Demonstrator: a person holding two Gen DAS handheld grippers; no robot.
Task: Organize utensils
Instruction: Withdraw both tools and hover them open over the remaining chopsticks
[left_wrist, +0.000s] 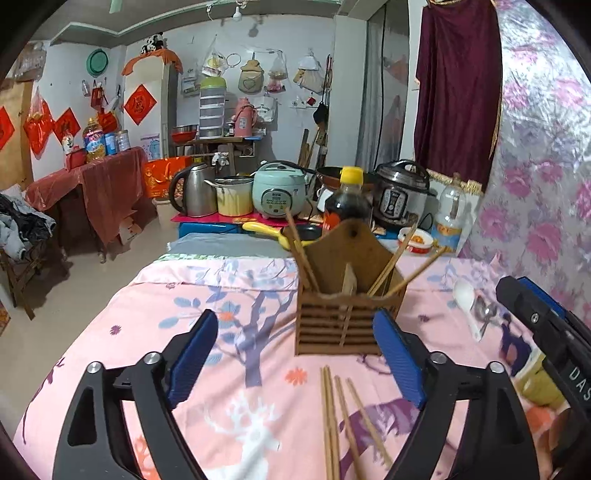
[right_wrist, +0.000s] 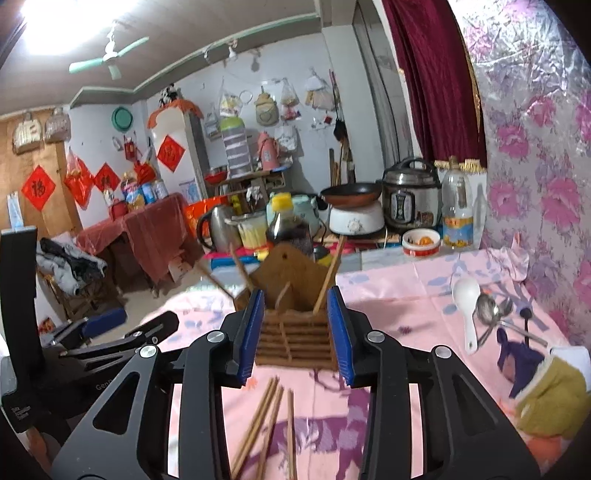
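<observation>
A brown slatted utensil holder stands on the pink patterned cloth with several chopsticks leaning in it. Several loose chopsticks lie in front of it. My left gripper is open and empty, short of the holder. In the right wrist view my right gripper frames the holder, its blue pads at either side of it; I cannot tell if they touch. Loose chopsticks lie beneath it. A white spoon and metal spoons lie to the right.
A soy sauce bottle, kettle, rice cooker and pressure cooker stand behind the holder. A yellow-green cloth item lies at the right. A floral wall borders the right side.
</observation>
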